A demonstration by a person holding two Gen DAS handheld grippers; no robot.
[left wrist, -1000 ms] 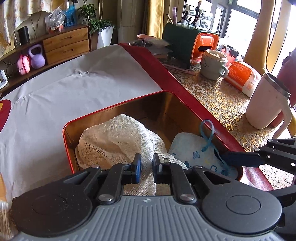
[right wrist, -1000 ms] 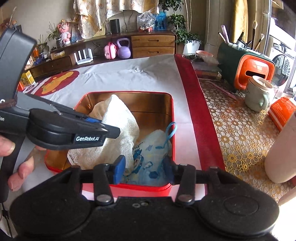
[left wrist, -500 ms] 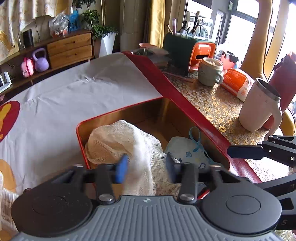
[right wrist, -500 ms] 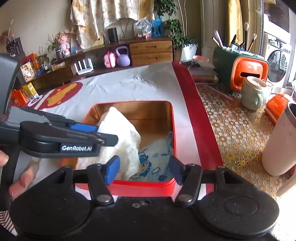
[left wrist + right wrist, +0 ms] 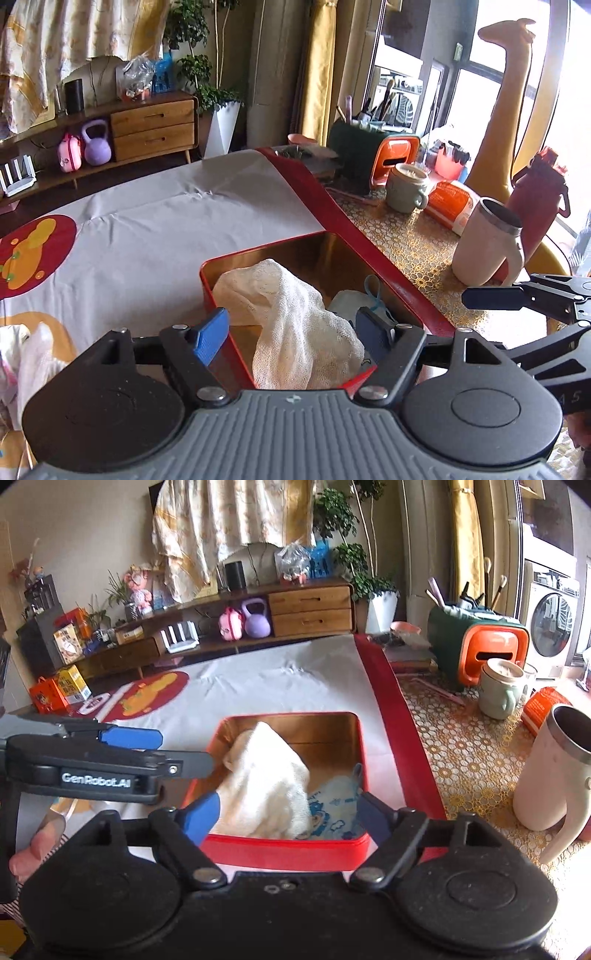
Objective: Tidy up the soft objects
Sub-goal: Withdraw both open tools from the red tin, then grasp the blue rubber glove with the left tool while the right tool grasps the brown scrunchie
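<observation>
Left wrist view: left hand-held gripper [image 5: 291, 334], jaws parted with nothing pressed between the pads, having just been opening; beyond it a red tin [image 5: 216, 295] on the bench [image 5: 155, 236], holding a white gauze cloth [image 5: 291, 317] that drapes over the near rim, and beside it a pale printed pouch [image 5: 349, 301] with a blue loop. Loose pale fabric [image 5: 26, 354] lies on the bench well left of the tin, outside it. The right hand-held gripper [image 5: 491, 299] enters from the right edge. Right wrist view: right hand-held gripper [image 5: 288, 814], jaws likewise spread and empty, having just been opening; tin, cloth and pouch sit ahead of it, the pouch in the tin's right near corner. Status, by judgement: two soft items stowed and released; the fabric left of the tin appears yet to be put away, and the overhanging cloth may want tucking in.
</observation>
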